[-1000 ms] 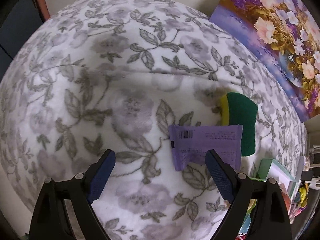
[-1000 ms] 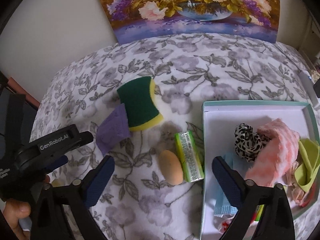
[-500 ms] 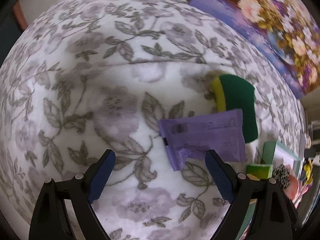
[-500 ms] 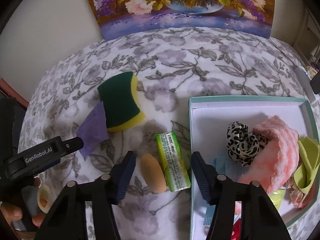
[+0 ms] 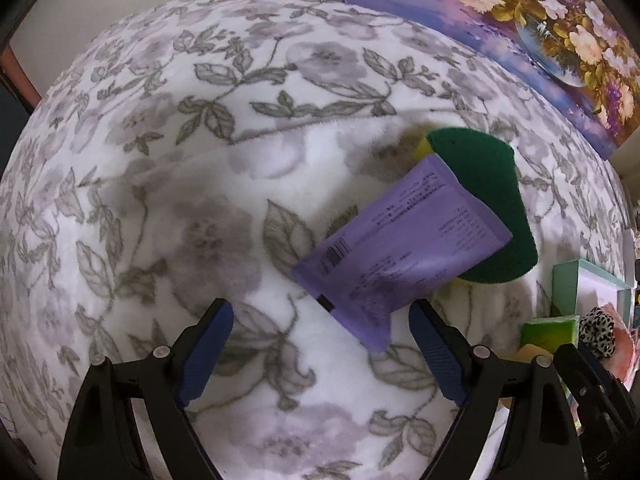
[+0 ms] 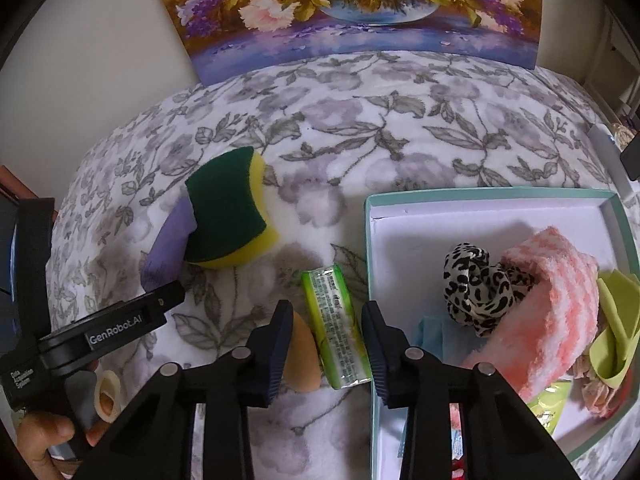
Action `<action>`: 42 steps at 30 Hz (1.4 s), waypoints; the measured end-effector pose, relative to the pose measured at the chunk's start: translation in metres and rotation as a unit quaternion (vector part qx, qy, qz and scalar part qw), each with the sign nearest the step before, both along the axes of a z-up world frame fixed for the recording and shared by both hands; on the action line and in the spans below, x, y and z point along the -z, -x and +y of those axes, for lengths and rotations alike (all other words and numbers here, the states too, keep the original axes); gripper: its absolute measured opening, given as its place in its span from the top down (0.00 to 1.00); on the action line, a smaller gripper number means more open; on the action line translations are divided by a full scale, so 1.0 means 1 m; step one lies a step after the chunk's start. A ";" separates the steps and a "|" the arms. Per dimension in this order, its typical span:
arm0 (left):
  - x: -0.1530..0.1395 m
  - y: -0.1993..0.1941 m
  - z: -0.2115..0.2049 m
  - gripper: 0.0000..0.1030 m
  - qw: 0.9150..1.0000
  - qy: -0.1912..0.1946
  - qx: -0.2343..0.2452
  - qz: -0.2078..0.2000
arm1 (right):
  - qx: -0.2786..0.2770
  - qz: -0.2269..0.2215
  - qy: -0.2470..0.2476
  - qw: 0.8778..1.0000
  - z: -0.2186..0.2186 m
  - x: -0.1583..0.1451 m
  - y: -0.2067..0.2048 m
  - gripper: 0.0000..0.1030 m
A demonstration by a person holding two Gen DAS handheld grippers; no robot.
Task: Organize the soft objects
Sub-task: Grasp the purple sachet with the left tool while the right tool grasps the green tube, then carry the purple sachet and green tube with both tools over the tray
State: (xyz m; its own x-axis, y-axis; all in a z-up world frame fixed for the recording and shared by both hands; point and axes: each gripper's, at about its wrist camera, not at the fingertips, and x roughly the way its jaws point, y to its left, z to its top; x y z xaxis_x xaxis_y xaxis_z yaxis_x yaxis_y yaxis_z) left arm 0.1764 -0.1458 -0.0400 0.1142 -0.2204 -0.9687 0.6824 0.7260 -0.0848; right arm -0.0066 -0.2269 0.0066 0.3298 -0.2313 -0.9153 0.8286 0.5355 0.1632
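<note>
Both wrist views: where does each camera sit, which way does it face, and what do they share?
Left wrist: on the left hand-held gripper, looking steeply down at the purple packet on the floral blanket; its own fingers show.
Right wrist: on the right hand-held gripper, looking down at the green packet between its fingers; the person's hand shows.
Shared: purple packet, sponge, box.

both wrist views steeply downward, close

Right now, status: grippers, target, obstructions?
Left gripper open above purple packet. Right gripper just closing around green packet, pads not touching. Beige sponge crowds left pad.
</note>
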 end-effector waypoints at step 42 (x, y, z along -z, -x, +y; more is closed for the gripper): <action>-0.036 -0.004 0.004 0.48 0.999 0.020 0.005 -0.046 | -0.010 -0.019 -0.008 1.000 -0.005 -0.011 0.006 0.77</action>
